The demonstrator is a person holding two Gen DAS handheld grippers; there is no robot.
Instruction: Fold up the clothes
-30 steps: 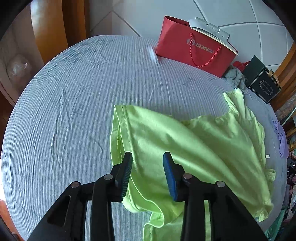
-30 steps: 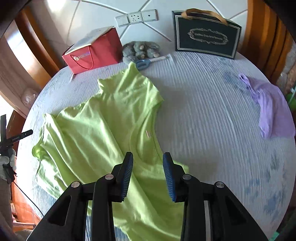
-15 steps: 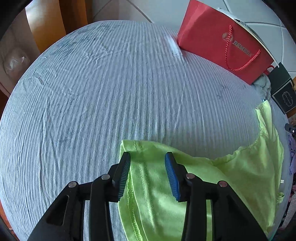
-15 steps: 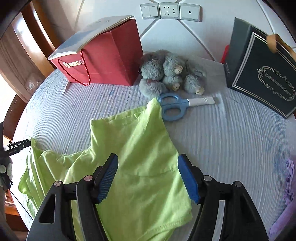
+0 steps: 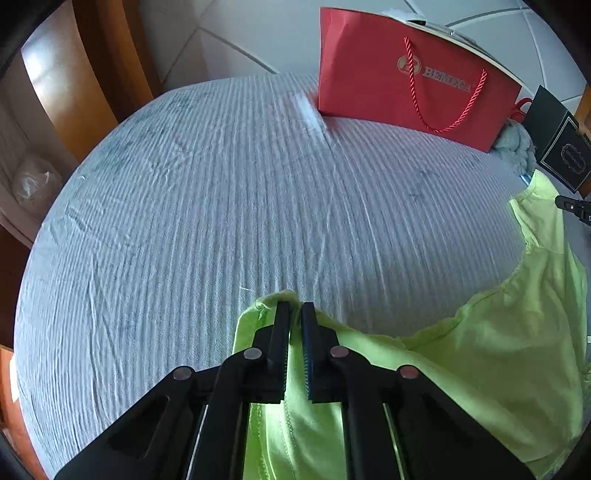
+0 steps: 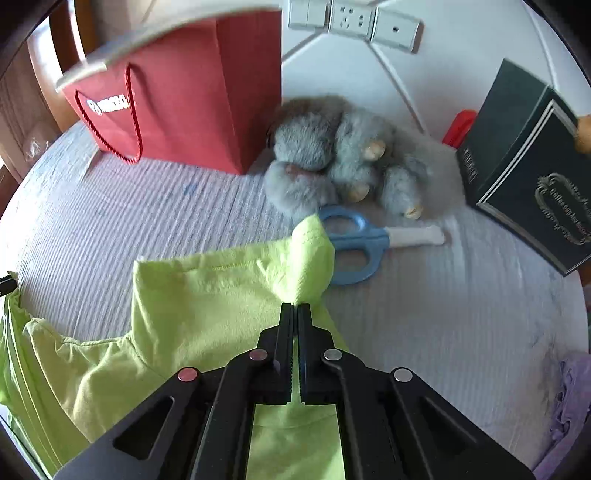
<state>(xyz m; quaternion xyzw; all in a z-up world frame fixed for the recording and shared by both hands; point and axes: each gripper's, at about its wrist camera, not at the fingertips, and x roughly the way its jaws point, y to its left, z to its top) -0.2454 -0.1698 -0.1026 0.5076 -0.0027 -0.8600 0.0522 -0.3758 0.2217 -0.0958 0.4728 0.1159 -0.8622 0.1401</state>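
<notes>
I had both grippers closed by then. Half a second before, the left gripper (image 5: 295, 306) stood open over the hem of the lime-green shirt (image 5: 498, 369); at this moment its jaws were pinched nearly together on a bunched corner of that shirt, a little fabric puckering out past the tips. The right gripper (image 6: 294, 308) had been spread wide above the shirt (image 6: 207, 306); now its jaws were pressed almost flush, clamped on a fold near the shirt's far corner, which stood up in a small peak just ahead of the tips.

The shirt lay on the striped blue-grey bed sheet (image 5: 221, 206), stretched between my two grips, its peaked corner overlapping one handle loop of the blue scissors (image 6: 354, 247). Behind the scissors sat the grey plush toy (image 6: 332, 155), closer in the right view than before. The red gift bag (image 6: 192, 96) stood to its left, the dark box (image 6: 535, 177) to its right, both against the white wall with the sockets (image 6: 351, 20). A lilac garment (image 6: 572, 398) showed at the right edge. In the left view, the red bag (image 5: 406, 74) also loomed larger than earlier.
</notes>
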